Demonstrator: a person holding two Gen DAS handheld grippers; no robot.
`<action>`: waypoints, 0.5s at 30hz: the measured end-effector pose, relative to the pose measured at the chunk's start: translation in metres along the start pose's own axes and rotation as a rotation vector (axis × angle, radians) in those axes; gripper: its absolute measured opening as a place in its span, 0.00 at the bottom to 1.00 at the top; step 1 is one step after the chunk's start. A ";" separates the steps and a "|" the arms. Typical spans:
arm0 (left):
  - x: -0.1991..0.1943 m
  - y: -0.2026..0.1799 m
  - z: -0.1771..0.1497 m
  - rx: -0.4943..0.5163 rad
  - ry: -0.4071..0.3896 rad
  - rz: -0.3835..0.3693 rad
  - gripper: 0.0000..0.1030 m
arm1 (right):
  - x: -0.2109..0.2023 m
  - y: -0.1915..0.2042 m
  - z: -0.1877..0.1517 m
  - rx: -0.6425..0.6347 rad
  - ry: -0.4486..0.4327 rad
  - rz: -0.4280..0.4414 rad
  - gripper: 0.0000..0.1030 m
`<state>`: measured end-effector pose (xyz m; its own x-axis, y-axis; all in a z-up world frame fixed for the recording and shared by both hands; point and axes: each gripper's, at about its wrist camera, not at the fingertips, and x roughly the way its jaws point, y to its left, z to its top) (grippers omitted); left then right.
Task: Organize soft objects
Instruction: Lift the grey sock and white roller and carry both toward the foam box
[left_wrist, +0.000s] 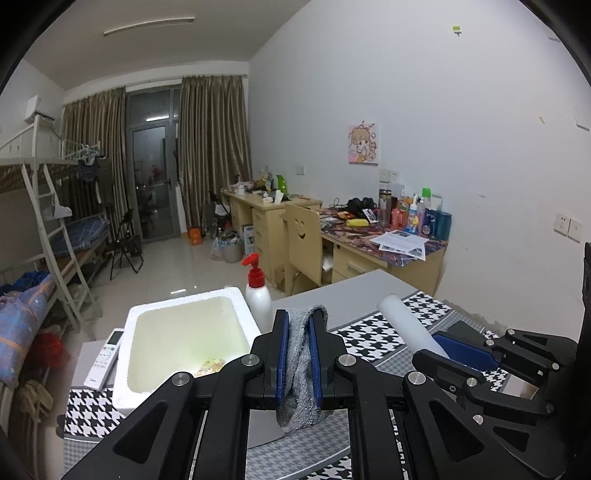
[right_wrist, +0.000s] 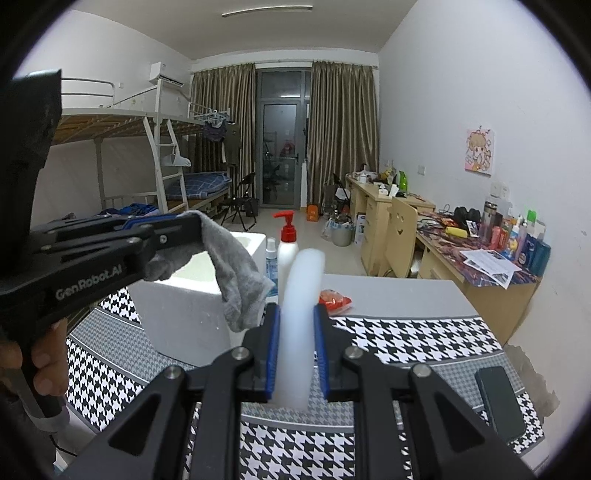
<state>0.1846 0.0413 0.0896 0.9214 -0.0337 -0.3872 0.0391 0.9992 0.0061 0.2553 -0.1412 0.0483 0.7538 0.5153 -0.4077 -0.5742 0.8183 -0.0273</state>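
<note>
My left gripper (left_wrist: 298, 328) is shut on a grey sock (left_wrist: 301, 373), which hangs between its blue pads above the table, just right of the white foam box (left_wrist: 184, 339). In the right wrist view the left gripper (right_wrist: 195, 230) holds the sock (right_wrist: 236, 273) over the box's (right_wrist: 184, 306) near corner. My right gripper (right_wrist: 297, 317) is shut on a white foam tube (right_wrist: 301, 295) that curves upward. In the left wrist view the right gripper (left_wrist: 443, 341) and the tube (left_wrist: 406, 321) are at the right.
The box holds a small colourful packet (left_wrist: 212, 365). A red-pump bottle (right_wrist: 288, 243) and a spray bottle (right_wrist: 271, 258) stand behind it. A red packet (right_wrist: 334, 297) lies on the grey table, a black phone (right_wrist: 498, 402) on the houndstooth cloth (right_wrist: 406, 339), a remote (left_wrist: 105, 358) left of the box.
</note>
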 end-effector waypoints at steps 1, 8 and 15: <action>0.000 0.002 0.002 -0.002 -0.001 0.003 0.11 | 0.000 0.001 0.001 -0.004 -0.003 0.001 0.21; 0.007 0.014 0.011 -0.022 0.002 0.031 0.11 | 0.004 0.006 0.011 -0.019 -0.014 0.017 0.21; 0.006 0.022 0.017 -0.033 -0.010 0.058 0.11 | 0.010 0.013 0.018 -0.033 -0.015 0.041 0.21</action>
<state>0.1982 0.0631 0.1033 0.9257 0.0243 -0.3774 -0.0271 0.9996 -0.0021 0.2613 -0.1209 0.0597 0.7341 0.5519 -0.3955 -0.6145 0.7878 -0.0414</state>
